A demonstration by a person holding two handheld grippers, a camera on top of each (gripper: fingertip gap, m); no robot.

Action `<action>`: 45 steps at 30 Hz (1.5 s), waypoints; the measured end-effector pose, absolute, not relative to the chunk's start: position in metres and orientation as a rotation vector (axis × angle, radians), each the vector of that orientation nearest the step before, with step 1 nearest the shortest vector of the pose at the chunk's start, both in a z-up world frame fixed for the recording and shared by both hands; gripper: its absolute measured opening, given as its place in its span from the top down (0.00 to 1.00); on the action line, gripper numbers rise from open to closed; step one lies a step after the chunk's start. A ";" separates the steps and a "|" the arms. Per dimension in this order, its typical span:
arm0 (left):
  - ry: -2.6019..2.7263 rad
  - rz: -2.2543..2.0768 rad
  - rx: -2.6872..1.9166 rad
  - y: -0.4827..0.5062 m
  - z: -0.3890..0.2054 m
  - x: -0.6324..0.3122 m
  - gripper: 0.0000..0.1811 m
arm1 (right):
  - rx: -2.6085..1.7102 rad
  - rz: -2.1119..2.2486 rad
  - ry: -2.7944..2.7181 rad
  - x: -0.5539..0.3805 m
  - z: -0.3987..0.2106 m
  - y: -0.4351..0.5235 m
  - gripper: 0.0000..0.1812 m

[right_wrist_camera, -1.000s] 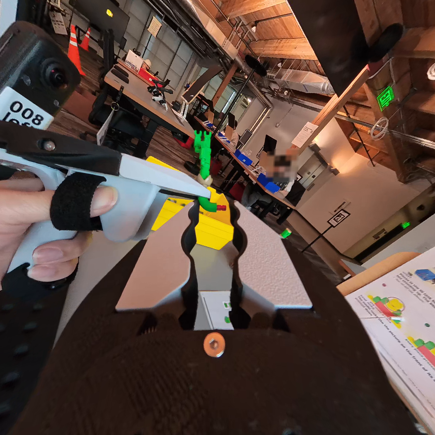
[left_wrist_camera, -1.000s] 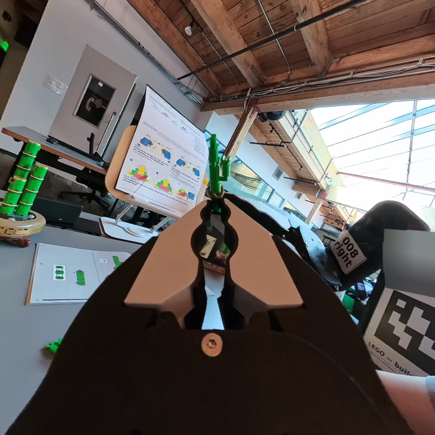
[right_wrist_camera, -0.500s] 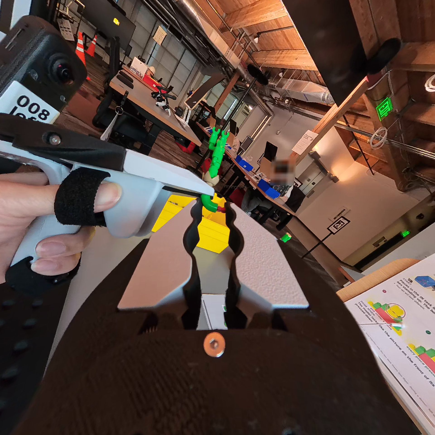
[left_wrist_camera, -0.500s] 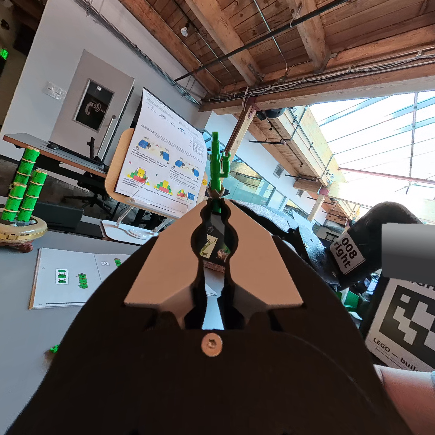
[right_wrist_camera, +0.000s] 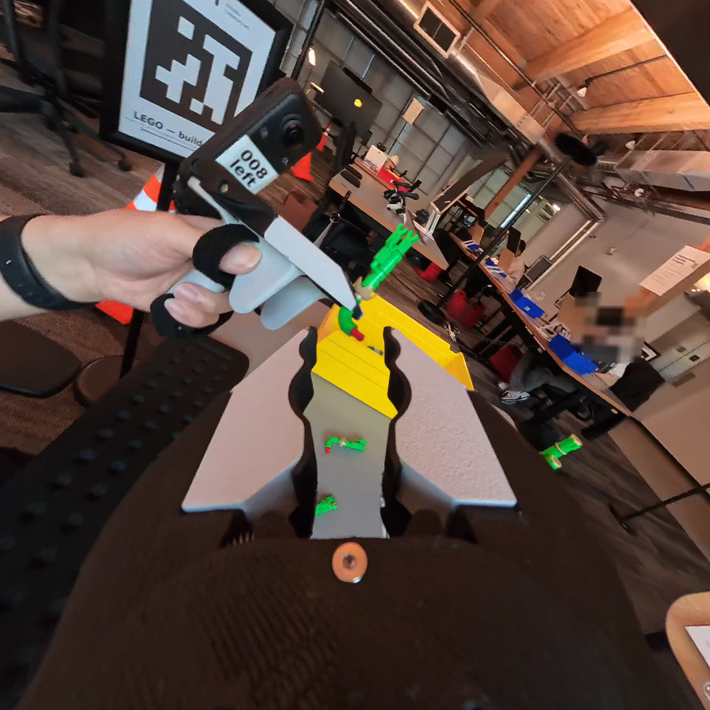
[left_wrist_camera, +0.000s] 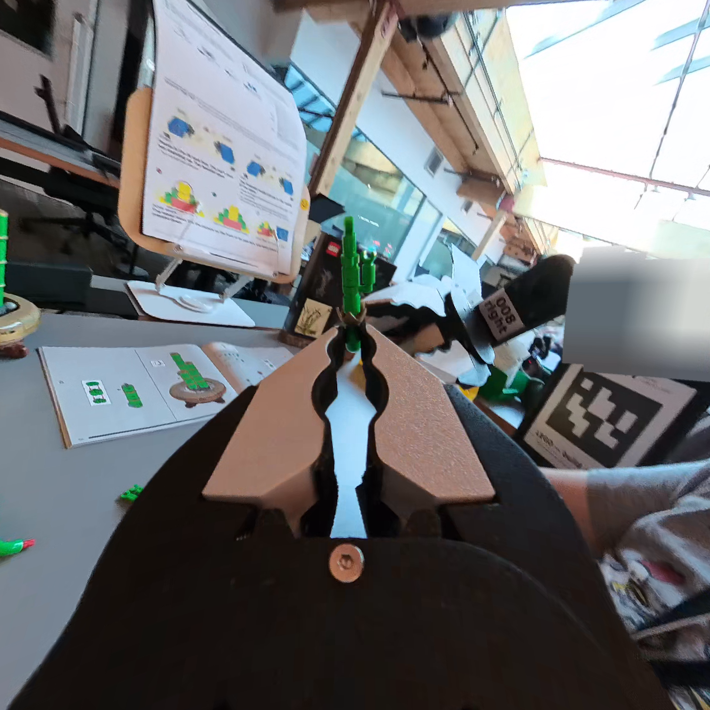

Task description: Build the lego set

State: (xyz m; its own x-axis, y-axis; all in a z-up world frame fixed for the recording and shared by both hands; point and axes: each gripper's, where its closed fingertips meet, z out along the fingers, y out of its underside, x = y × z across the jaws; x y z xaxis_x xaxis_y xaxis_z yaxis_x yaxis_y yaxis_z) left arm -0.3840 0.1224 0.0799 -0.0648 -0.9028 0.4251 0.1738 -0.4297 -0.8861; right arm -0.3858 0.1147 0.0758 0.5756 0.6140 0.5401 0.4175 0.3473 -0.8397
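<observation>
My left gripper (left_wrist_camera: 351,340) is shut on the lower end of a thin green Lego stem (left_wrist_camera: 354,269) that has a tan collar and stands up beyond the fingertips. In the right wrist view the same left gripper (right_wrist_camera: 351,309) is held by a hand, and the stem (right_wrist_camera: 388,253) leans up to the right. The stem's curved green end with a red tip (right_wrist_camera: 349,324) hangs below the left gripper's fingertips. My right gripper (right_wrist_camera: 347,338) is open and empty, just short of that red tip. It also shows in the left wrist view (left_wrist_camera: 474,347).
A grey table (right_wrist_camera: 345,472) carries loose green pieces (right_wrist_camera: 345,443) (right_wrist_camera: 325,504), a yellow bin (right_wrist_camera: 357,369), an open instruction booklet (left_wrist_camera: 134,392) and a green bamboo model on a gold base (left_wrist_camera: 11,322). An instruction sheet on a stand (left_wrist_camera: 219,153) and a marker board (left_wrist_camera: 603,418) stand behind. My two grippers' fingertips are within a few centimetres of each other.
Both grippers have tilted down toward the table. My right gripper's jaws have widened and drawn back from the stem's curved end. The left gripper still holds the stem.
</observation>
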 end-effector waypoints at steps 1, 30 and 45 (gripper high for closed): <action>0.888 -1.638 -1.363 0.117 0.079 -0.385 0.97 | -1.268 0.173 -1.045 -0.387 0.076 0.111 0.81; 1.124 -1.768 -1.427 0.066 0.081 -0.395 0.97 | -1.259 0.275 -1.109 -0.373 0.098 0.078 0.78; 1.088 -1.562 -1.643 0.096 0.044 -0.394 0.97 | -1.480 0.311 -1.159 -0.372 0.055 0.096 0.70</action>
